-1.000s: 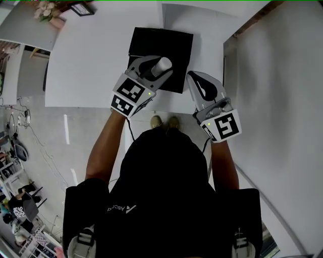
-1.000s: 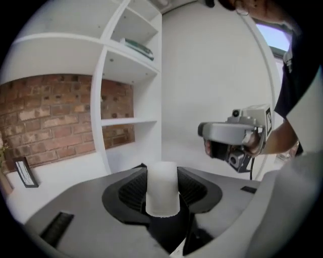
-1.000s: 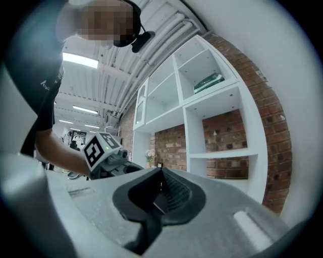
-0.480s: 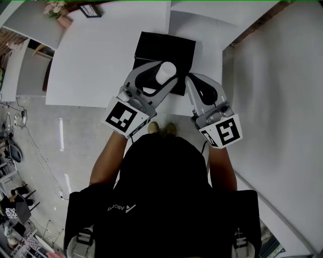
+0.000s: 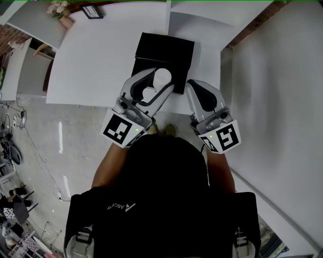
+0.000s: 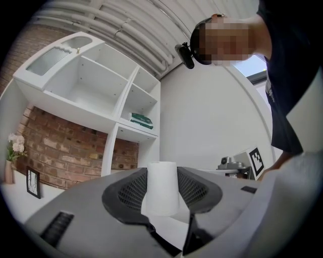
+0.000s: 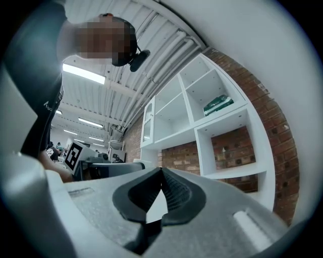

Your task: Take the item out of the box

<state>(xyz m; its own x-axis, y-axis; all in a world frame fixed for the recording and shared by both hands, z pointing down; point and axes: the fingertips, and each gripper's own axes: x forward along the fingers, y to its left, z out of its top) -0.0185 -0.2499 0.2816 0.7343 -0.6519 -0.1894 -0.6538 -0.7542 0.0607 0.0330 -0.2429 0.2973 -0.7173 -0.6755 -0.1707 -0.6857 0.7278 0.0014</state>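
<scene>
A white cylinder (image 5: pixel 162 75) stands upright between the pads of my left gripper (image 5: pixel 160 83), which is shut on it and holds it above the near edge of the flat black box (image 5: pixel 166 48). In the left gripper view the cylinder (image 6: pixel 162 187) fills the gap between both meshed pads of that gripper (image 6: pixel 162 195), which points upward. My right gripper (image 5: pixel 191 84) hovers just right of the left one over the table's near edge. Its jaws meet at the tips with nothing between them, as the right gripper view (image 7: pixel 161 172) shows.
The box lies on a white table (image 5: pixel 96 55). A picture frame (image 5: pixel 92 10) and a flower pot (image 5: pixel 59 9) stand at its far left corner. White shelving (image 6: pixel 116 95) against a brick wall rises beyond. A white wall (image 5: pixel 282 90) runs along the right.
My left gripper has drawn back toward the person with the cylinder in it, off the box's middle to its near edge. The right gripper has moved back a little too.
</scene>
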